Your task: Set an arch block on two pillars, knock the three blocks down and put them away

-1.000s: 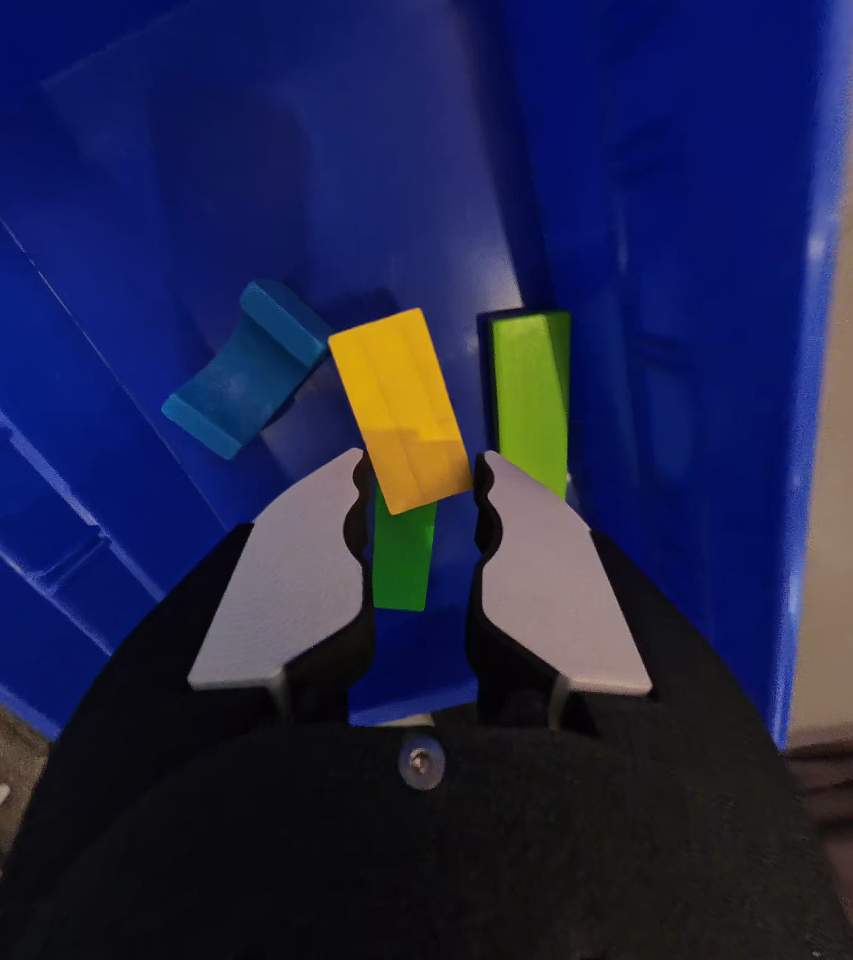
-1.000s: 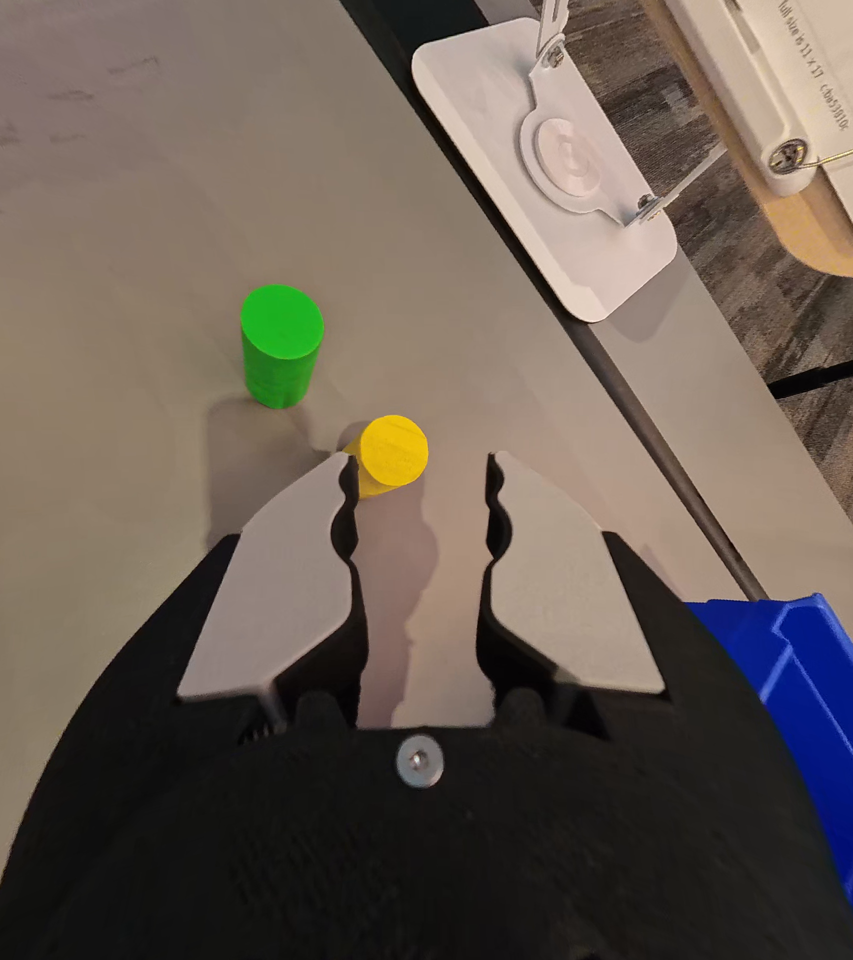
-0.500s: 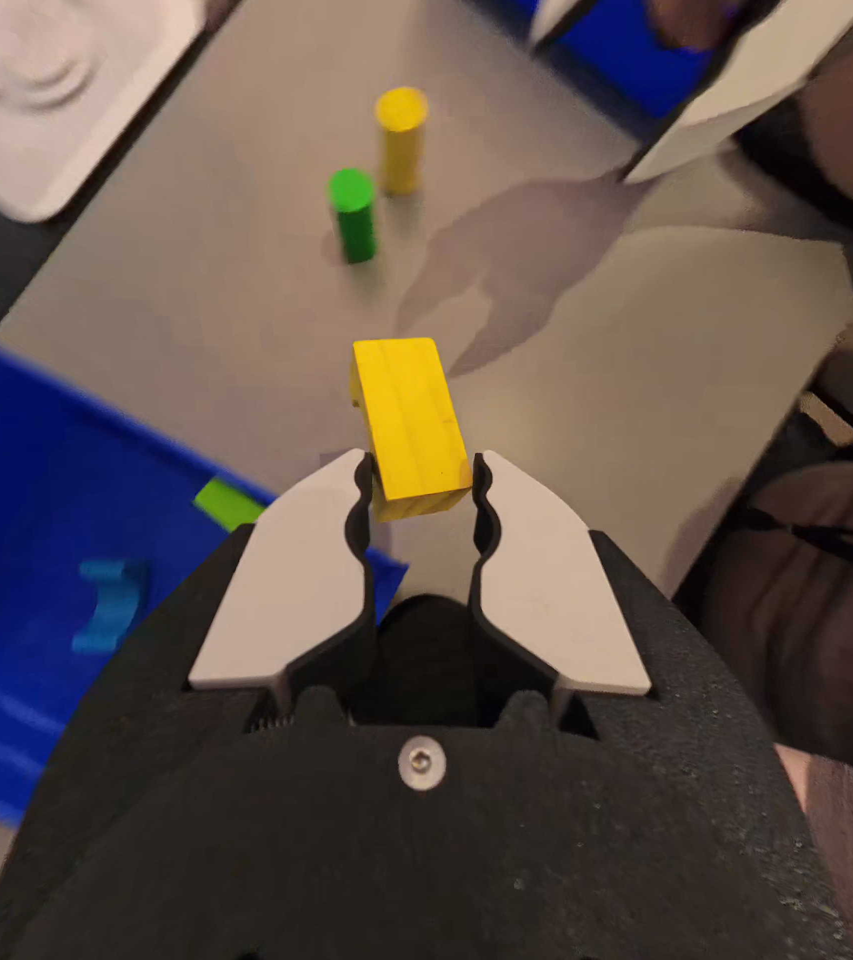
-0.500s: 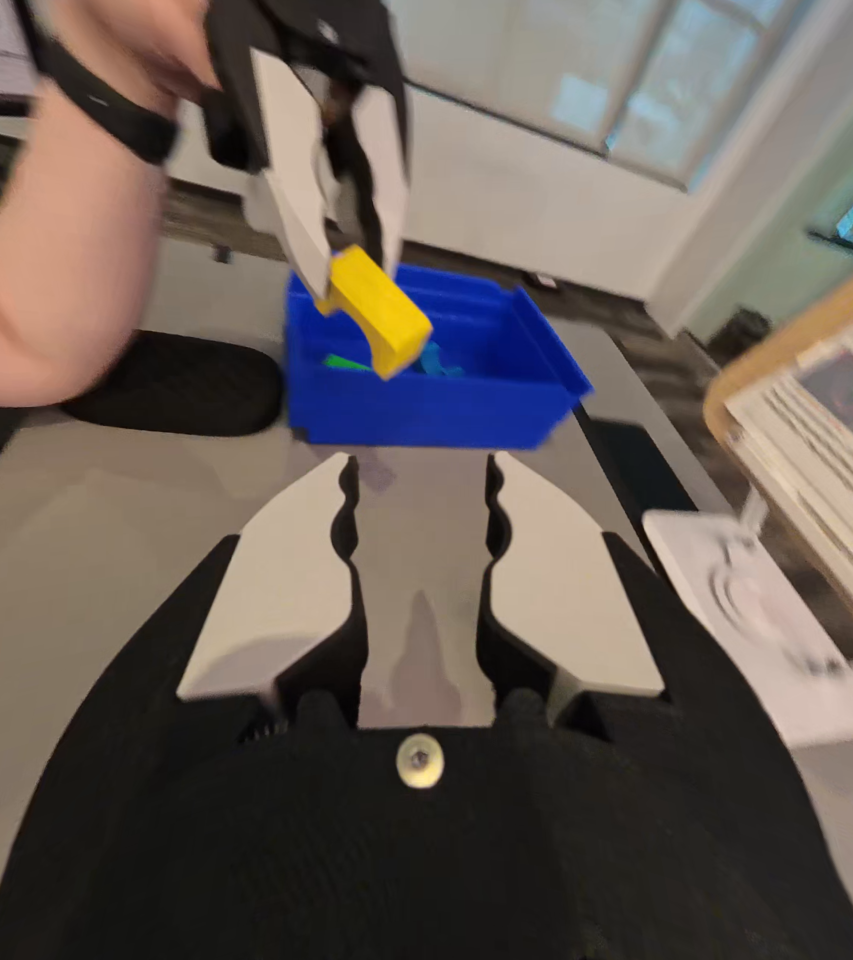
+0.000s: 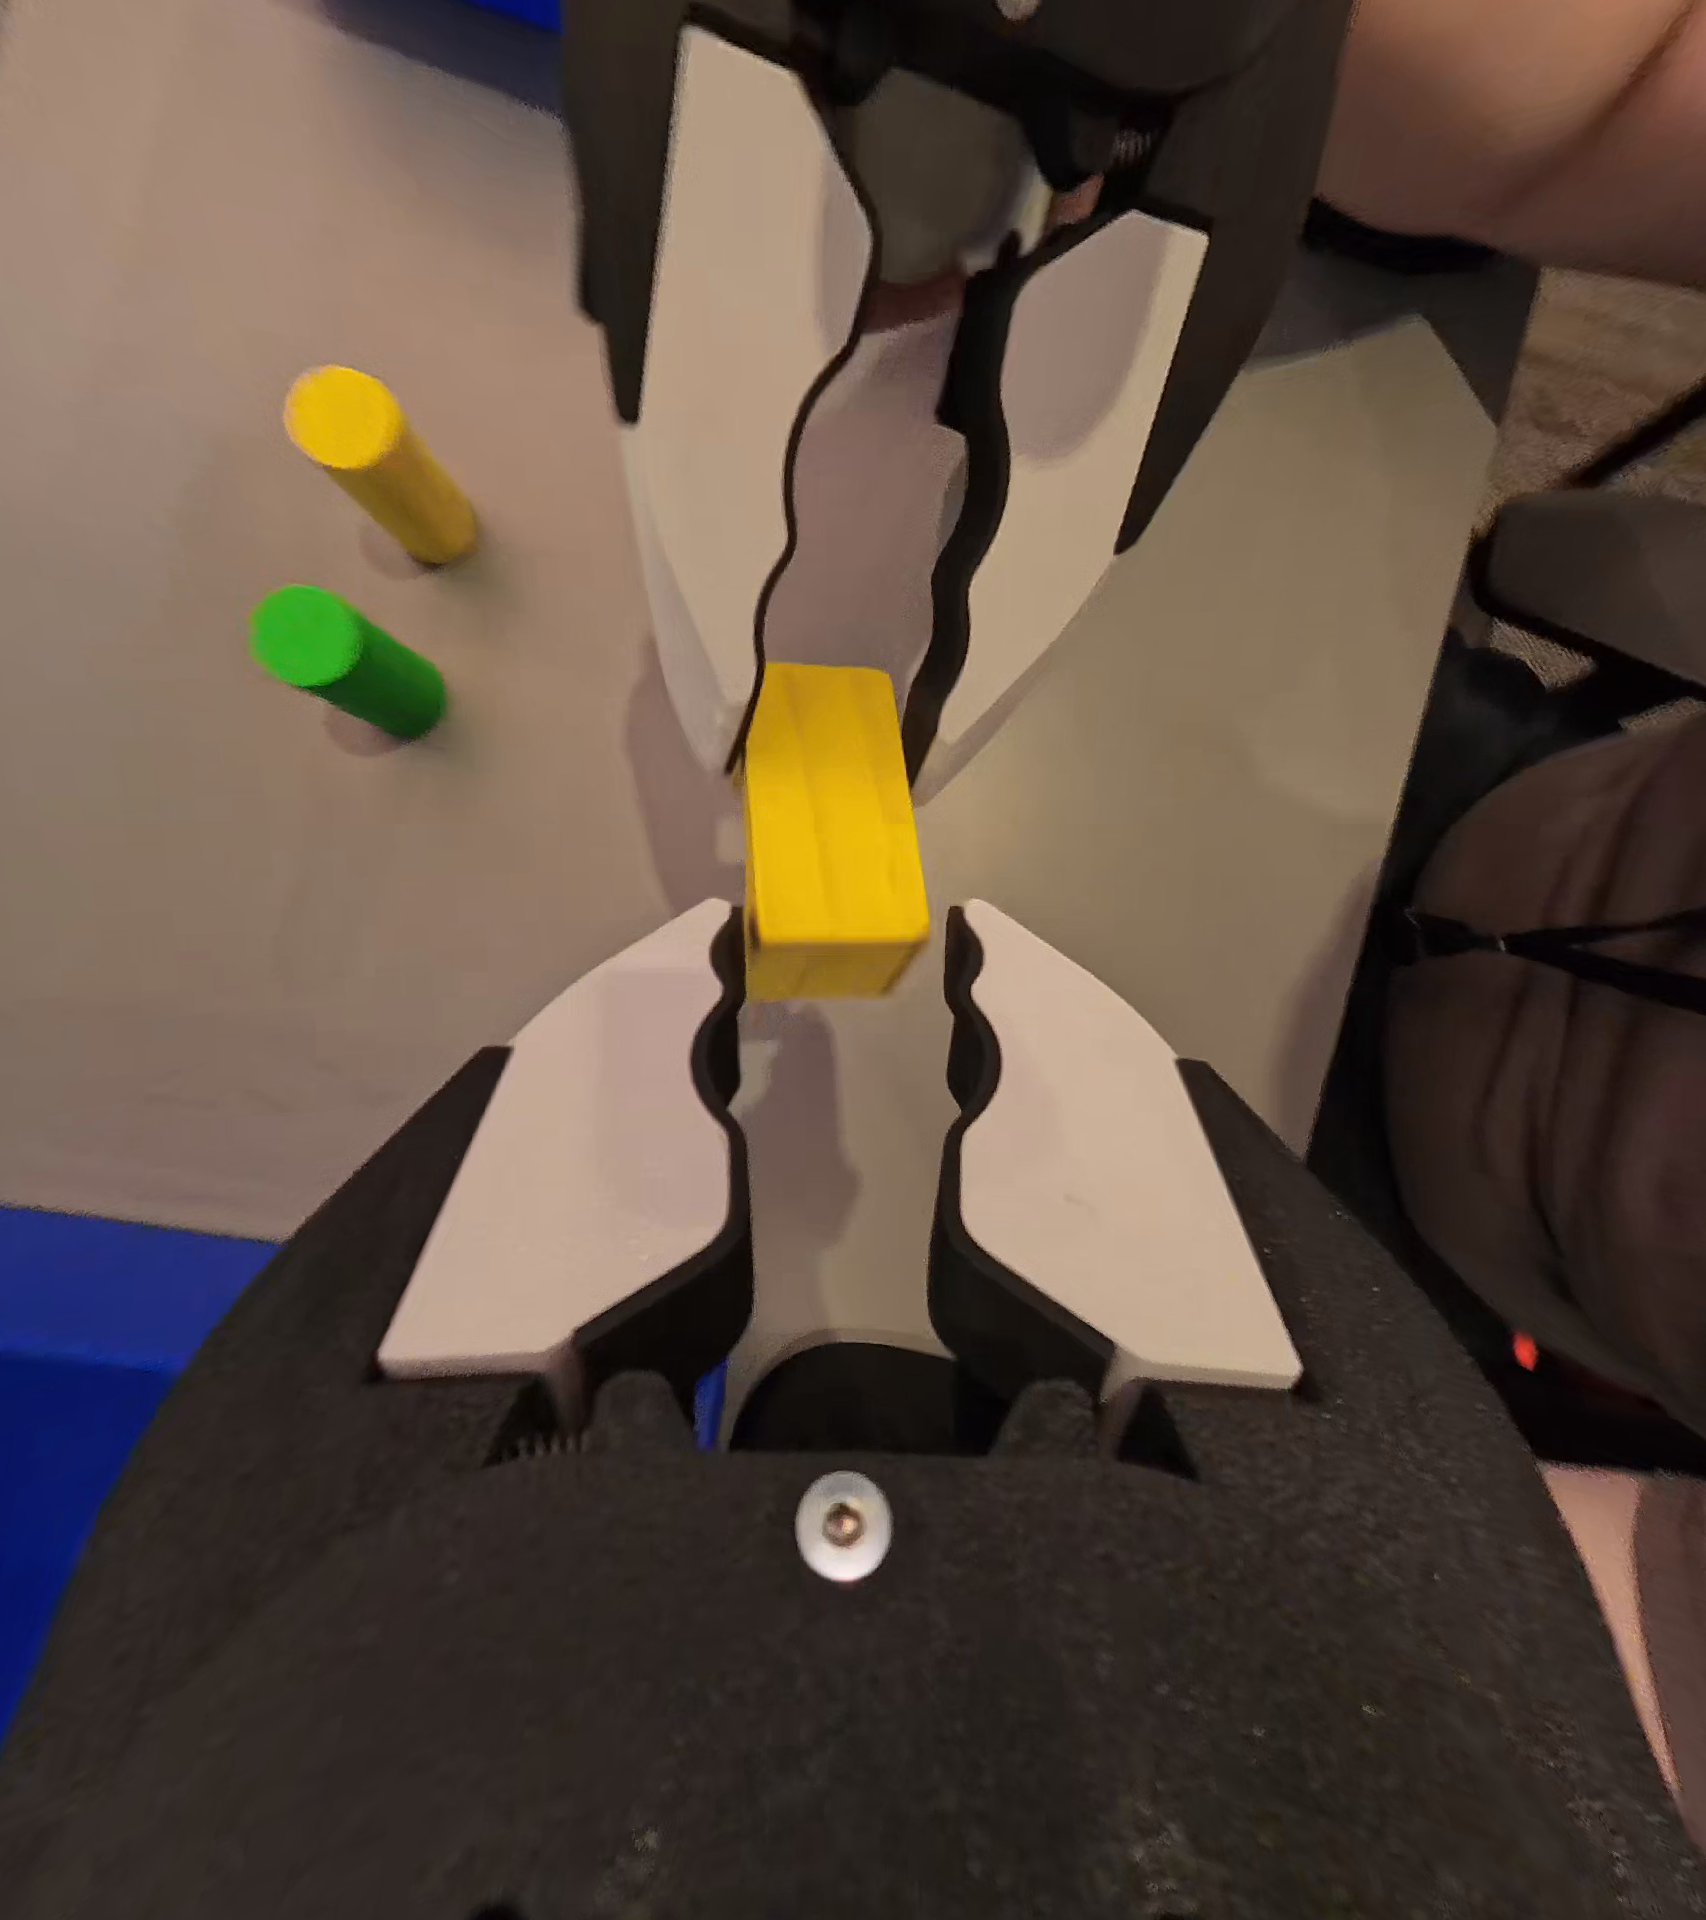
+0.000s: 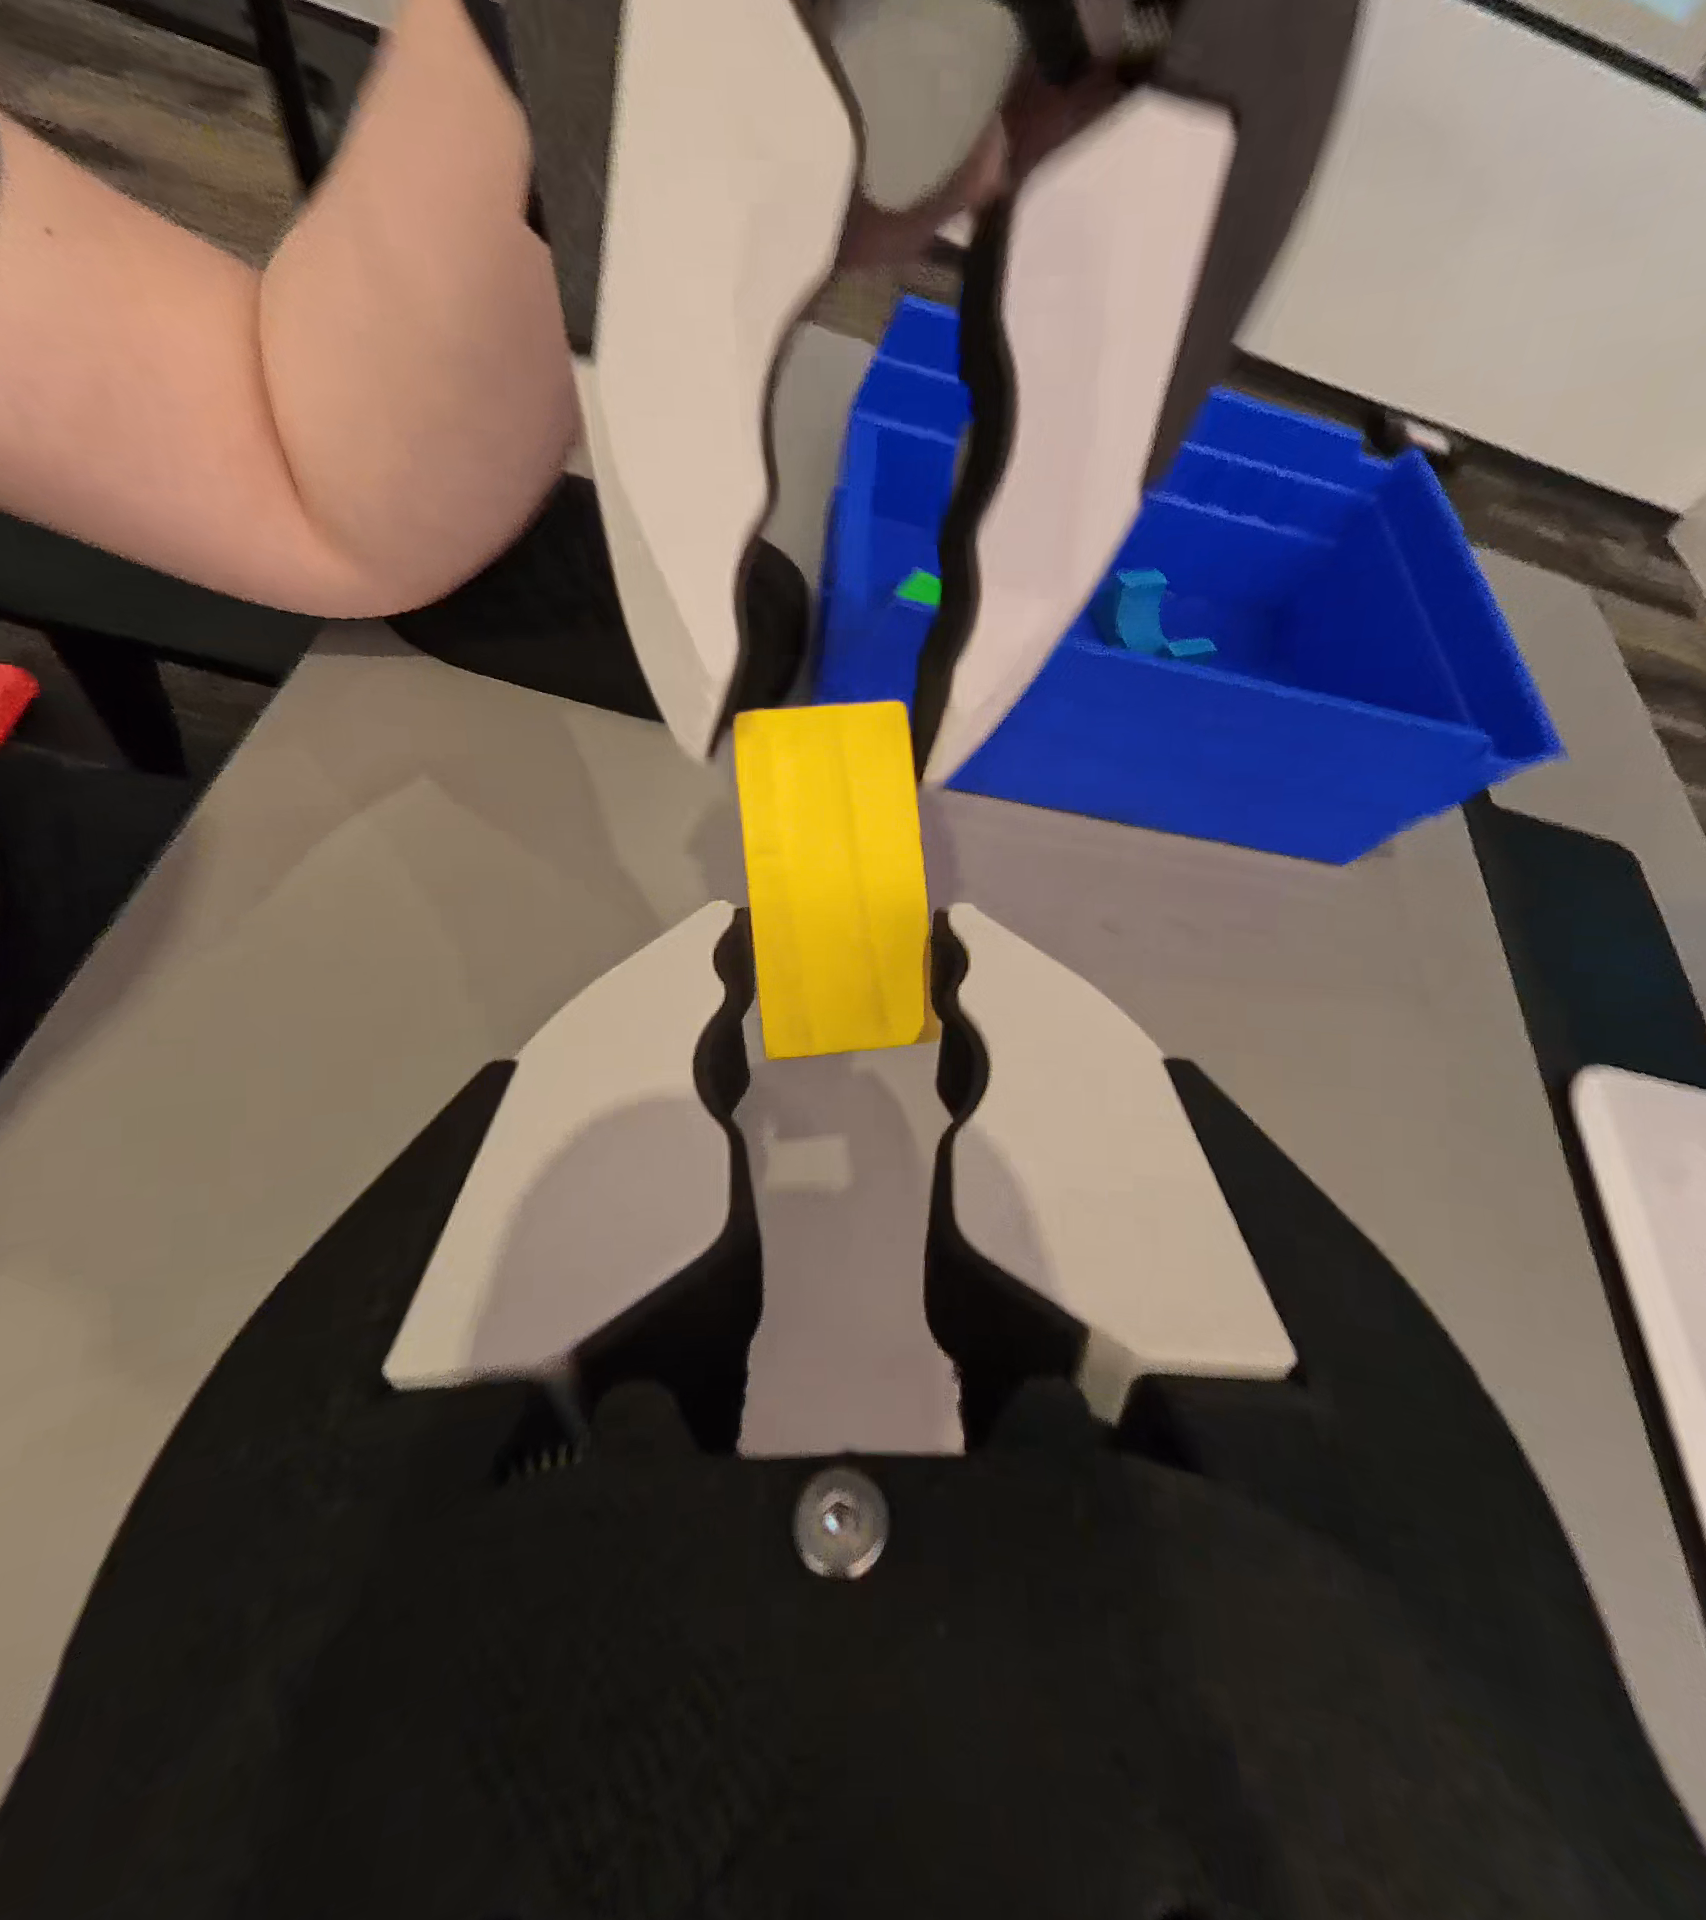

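Arch handoff mid-air, both grippers on the one yellow arch block

Left wrist view, left to right: yellow pillar and green pillar upright at upper left; arch block dead centre above the table, long axis running up-frame; left gripper looks slightly parted around its near end, grip uncertain; right gripper pinches the far end; blue bin upper right in the right wrist view.

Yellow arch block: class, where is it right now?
In the left wrist view it is mid-frame above the table, held between the left tool and right tool; the green pillar and yellow pillar stand picture-left.
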The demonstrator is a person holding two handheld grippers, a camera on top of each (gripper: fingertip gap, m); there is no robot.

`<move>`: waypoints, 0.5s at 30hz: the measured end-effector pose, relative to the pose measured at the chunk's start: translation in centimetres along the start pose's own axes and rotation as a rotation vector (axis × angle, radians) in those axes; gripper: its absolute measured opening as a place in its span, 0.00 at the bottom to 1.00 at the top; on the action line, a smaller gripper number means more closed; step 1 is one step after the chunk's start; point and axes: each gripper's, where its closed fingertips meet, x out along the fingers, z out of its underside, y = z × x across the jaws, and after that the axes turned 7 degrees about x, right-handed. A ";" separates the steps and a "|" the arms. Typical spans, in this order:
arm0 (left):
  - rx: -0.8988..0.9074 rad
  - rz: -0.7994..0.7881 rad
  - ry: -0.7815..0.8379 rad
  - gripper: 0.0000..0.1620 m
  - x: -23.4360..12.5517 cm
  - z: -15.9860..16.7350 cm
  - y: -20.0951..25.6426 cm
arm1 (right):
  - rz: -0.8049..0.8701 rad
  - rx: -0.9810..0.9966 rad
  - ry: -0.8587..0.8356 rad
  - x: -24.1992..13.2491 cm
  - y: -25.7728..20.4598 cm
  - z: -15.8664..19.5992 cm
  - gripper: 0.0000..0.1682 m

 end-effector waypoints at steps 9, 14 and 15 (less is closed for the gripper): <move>-0.099 -0.150 0.315 0.30 -6.8 -1.0 -3.4 | 0.335 0.214 -0.240 -4.4 12.1 5.1 0.20; -0.044 -0.129 0.276 0.29 -6.3 -0.6 -2.4 | 0.326 0.290 -0.304 -4.2 14.0 7.7 0.20; -0.031 -0.128 0.258 0.29 -6.0 -0.5 -2.3 | 0.325 0.271 -0.320 -3.9 14.2 8.1 0.20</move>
